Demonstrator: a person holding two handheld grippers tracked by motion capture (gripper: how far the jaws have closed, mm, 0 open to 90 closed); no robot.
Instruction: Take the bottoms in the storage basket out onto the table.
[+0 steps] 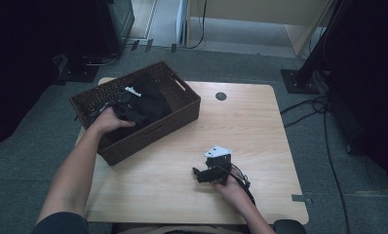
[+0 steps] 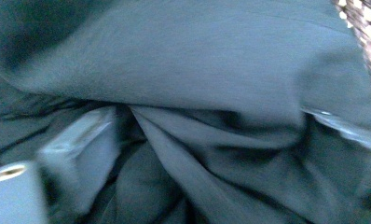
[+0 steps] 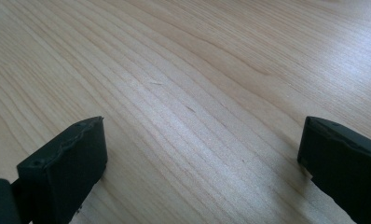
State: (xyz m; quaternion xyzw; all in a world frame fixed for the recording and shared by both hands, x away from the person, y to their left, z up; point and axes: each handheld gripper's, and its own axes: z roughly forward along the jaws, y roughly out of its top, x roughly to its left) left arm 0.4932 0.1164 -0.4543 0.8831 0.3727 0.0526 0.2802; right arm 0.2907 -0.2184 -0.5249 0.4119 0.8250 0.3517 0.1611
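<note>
A dark woven basket (image 1: 186,92) sits at the table's back left with a dark cloth (image 1: 155,103) inside. My left gripper (image 1: 129,108) is down in the basket, pressed into that cloth. In the left gripper view, the folded cloth (image 2: 207,70) lies bunched between the jaws, which stand apart, with one finger (image 2: 79,149) at the lower left. My right gripper (image 1: 200,174) rests low over the wooden table (image 1: 250,126) near its front. It is open, with bare wood (image 3: 197,116) between the fingertips (image 3: 65,168).
A small dark round cap (image 1: 221,96) is set into the table near the far edge. The basket's wicker wall (image 2: 370,32) is at the upper right of the left gripper view. Cables (image 1: 328,141) and stand bases lie on the carpet to the right.
</note>
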